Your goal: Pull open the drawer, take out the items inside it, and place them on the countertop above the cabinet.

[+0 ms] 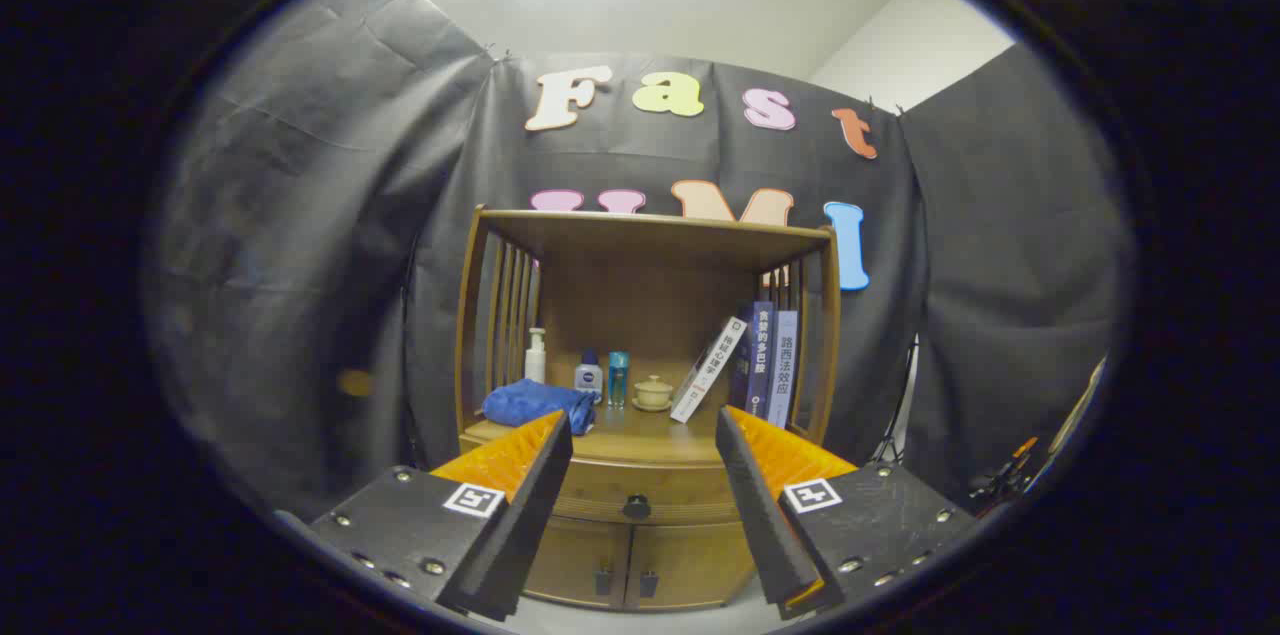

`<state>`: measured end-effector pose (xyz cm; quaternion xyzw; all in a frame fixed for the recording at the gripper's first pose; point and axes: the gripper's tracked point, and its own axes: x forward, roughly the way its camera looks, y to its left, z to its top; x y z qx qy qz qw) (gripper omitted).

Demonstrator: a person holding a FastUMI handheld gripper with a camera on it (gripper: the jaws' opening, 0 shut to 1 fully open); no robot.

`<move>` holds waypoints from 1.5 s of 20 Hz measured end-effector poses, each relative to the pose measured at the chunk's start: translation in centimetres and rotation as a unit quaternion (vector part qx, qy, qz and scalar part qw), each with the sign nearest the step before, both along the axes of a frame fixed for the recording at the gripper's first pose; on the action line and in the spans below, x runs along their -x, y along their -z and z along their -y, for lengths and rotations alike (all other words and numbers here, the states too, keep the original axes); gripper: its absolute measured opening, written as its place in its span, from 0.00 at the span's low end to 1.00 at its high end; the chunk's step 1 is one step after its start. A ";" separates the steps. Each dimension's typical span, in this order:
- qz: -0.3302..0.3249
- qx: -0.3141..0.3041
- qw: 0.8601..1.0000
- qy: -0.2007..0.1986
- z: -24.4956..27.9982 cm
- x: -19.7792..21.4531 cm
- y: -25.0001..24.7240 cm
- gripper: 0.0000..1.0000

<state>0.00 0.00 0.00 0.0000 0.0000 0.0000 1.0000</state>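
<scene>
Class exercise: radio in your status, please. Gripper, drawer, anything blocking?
Gripper open, holding nothing. Drawer shut, knob ahead between fingers. Nothing in the way.

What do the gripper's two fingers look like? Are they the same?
Yes, the gripper has two matching fingers. Each is a flat black wedge with a soft-looking dark pad on its inner face and bright orange ribbed plastic along the top. Each black base carries a small square black-and-white marker sticker and several shiny screws. The fingers stand apart, open, with the drawer knob seen between them.
</scene>
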 end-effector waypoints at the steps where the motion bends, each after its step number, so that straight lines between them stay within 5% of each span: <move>1: -0.004 0.002 1.000 0.002 0.1 0.0 0.1 0.86; 18: -0.008 -0.018 0.999 0.028 2.2 0.3 1.4 0.86; 30: -0.094 -0.046 0.994 0.023 0.6 -9.7 13.5 0.86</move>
